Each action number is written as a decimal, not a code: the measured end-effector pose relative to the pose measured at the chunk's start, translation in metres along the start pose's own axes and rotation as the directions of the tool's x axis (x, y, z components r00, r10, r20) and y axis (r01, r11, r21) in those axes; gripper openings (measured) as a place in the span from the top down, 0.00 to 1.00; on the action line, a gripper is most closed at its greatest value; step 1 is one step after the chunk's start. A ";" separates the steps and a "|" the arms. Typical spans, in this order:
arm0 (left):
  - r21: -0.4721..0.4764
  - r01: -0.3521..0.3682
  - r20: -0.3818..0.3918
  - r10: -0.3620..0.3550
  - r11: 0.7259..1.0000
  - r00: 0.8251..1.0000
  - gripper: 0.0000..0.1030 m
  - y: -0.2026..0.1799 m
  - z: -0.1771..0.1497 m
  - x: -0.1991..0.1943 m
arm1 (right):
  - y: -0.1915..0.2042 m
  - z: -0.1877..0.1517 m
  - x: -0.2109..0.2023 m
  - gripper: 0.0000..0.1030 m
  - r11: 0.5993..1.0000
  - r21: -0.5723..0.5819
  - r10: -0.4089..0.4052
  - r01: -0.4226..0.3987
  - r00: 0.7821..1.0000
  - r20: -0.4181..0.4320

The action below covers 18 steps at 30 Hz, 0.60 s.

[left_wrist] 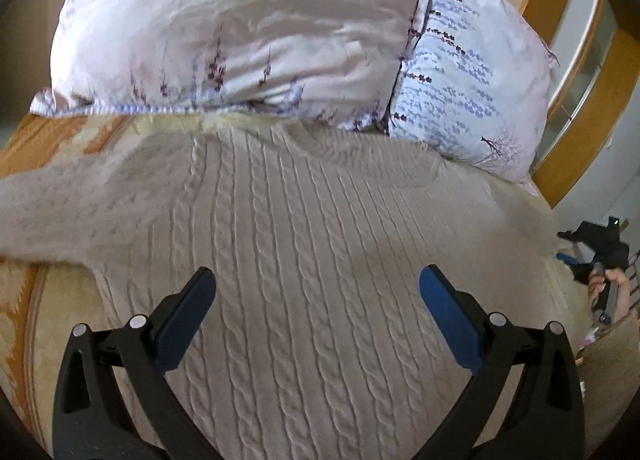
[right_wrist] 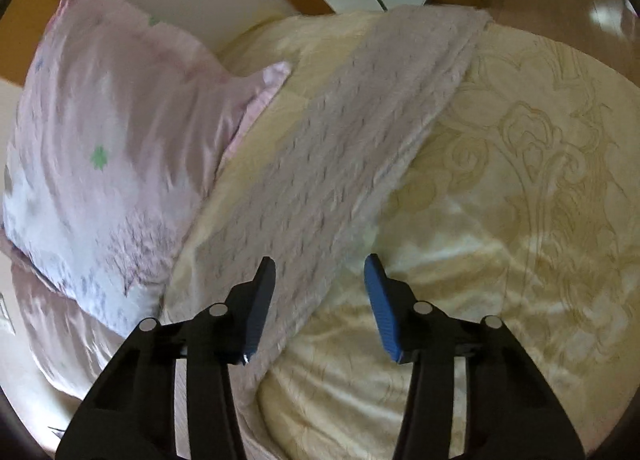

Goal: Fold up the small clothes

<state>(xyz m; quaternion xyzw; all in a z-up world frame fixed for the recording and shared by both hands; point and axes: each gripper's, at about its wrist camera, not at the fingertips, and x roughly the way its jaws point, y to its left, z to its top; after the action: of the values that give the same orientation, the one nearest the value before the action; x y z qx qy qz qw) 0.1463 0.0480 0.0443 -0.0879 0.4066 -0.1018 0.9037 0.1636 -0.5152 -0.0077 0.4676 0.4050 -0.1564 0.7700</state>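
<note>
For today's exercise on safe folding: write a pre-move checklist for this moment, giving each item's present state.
1. Left gripper open: ok.
2. Right gripper open: ok.
3. Sweater body lying flat on the bedspread: ok.
4. Sleeve spread out straight, ready to fold in: ok.
5. Pillows apart from the sweater: not ok, they meet its collar edge.
6. Other sleeve smooth to its cuff: cannot tell, it runs out of view.

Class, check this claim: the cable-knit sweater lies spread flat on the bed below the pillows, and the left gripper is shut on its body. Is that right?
Not quite. The left gripper is open: in the left wrist view its jaws stand wide apart over the sweater, holding nothing. The rest stands: the sweater lies spread flat on the bed below the pillows.
</note>
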 end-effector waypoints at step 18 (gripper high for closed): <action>-0.066 0.120 -0.022 -0.121 0.991 0.992 0.02 0.019 0.014 0.013 | 0.005 0.019 -0.014 0.90 0.995 -0.096 0.007 0.012 0.980 0.201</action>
<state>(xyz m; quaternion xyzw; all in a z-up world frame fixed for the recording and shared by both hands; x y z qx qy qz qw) 0.1675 0.0640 0.0399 -0.1402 0.4154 -0.1441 0.8871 0.1666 -0.5311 0.0106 0.4111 0.3330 -0.1840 0.8284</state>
